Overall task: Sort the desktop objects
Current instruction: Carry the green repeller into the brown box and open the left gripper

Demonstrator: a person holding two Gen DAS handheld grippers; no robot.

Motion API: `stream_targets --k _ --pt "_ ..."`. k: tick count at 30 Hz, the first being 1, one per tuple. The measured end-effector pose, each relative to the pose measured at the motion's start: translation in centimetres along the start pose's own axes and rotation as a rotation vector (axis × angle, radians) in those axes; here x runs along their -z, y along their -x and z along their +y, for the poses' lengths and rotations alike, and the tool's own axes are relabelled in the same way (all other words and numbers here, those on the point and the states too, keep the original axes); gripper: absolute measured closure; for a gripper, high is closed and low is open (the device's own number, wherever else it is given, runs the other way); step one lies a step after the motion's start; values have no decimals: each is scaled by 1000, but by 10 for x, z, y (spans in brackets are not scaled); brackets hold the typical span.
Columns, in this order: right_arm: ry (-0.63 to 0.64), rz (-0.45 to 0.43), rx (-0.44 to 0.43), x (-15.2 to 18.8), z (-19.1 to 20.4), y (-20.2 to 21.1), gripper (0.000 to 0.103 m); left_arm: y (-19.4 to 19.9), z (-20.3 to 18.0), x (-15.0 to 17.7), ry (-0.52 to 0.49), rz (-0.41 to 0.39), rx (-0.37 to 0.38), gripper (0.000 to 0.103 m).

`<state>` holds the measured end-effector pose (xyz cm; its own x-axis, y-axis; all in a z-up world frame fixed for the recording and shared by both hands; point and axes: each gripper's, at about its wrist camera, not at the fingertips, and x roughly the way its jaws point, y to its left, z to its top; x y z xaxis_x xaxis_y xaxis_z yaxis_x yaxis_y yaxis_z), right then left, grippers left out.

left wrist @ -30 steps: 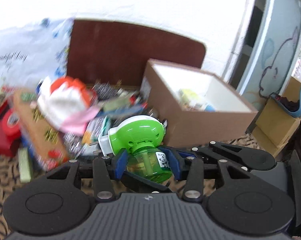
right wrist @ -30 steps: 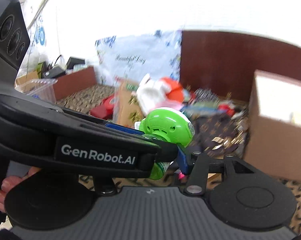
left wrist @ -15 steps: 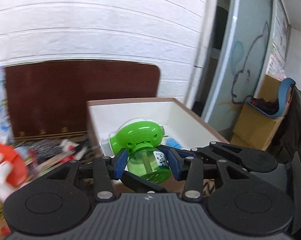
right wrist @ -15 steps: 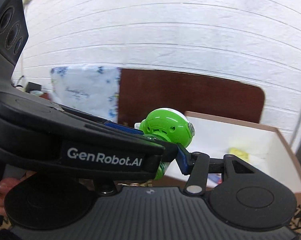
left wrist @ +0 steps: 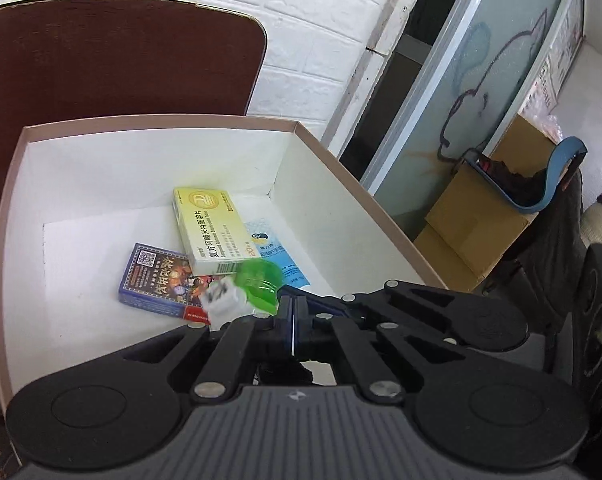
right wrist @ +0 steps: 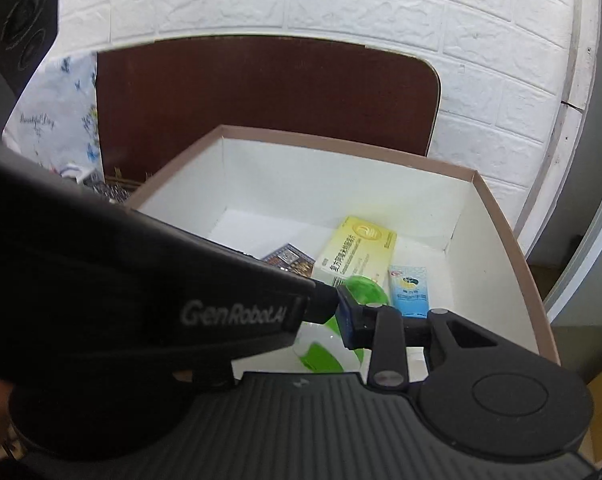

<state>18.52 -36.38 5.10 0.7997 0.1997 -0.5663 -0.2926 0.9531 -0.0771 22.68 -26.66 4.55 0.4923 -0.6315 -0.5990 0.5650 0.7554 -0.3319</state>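
Observation:
My left gripper [left wrist: 293,322] hangs over the open brown box [left wrist: 341,168], its jaws pressed together and empty. The green and white mosquito repellent plug [left wrist: 247,290] is blurred just beyond the fingertips, inside the box, free of the jaws. It also shows in the right wrist view [right wrist: 361,292]. In the box lie a yellow medicine carton [left wrist: 209,232], a blue card deck [left wrist: 157,280] and a light blue packet [left wrist: 277,252]. My right gripper is mostly hidden behind the left gripper's body [right wrist: 141,280]; only its right finger [right wrist: 349,320] shows.
A dark brown board [right wrist: 261,92] leans on the white brick wall behind the box. A floral plastic bag [right wrist: 53,120] and clutter lie left of the box. Cardboard boxes [left wrist: 481,216] and a glass door stand to the right.
My left gripper carried the green plug from above the clutter to over the box, let it go and shut empty. The plug is dropping into the box.

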Motion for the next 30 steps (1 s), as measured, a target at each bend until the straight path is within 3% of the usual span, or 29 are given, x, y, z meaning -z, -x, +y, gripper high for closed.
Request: stream_targets --k 3,5,7,9,13,16,20,24,30 --pt "-35 29 -17 2 -10 -11 67 -7 6 -2 6 18 7 101" --pt "-66 53 -25 4 -17 -16 65 -11 6 -2 -6 25 13 92" --pt "-102 70 -26 6 -23 -20 56 -14 6 -1 -8 14 -3 56" --pt "-126 82 -6 9 -29 -24 46 -15 7 -2 -3 0 -15 33" --pt "-169 151 41 12 -42 -35 41 -17 8 -6 7 3 -18 24" --pt "-143 173 52 11 -46 -38 39 -23 8 -8 12 16 -33 21" --pt "-105 200 75 7 -43 -41 29 -29 13 -7 60 29 -41 20" --pt "-73 200 138 5 -46 -43 18 -28 16 -7 73 30 -60 20" --pt "-83 136 107 4 -37 -29 18 -15 16 -4 75 10 -67 19"
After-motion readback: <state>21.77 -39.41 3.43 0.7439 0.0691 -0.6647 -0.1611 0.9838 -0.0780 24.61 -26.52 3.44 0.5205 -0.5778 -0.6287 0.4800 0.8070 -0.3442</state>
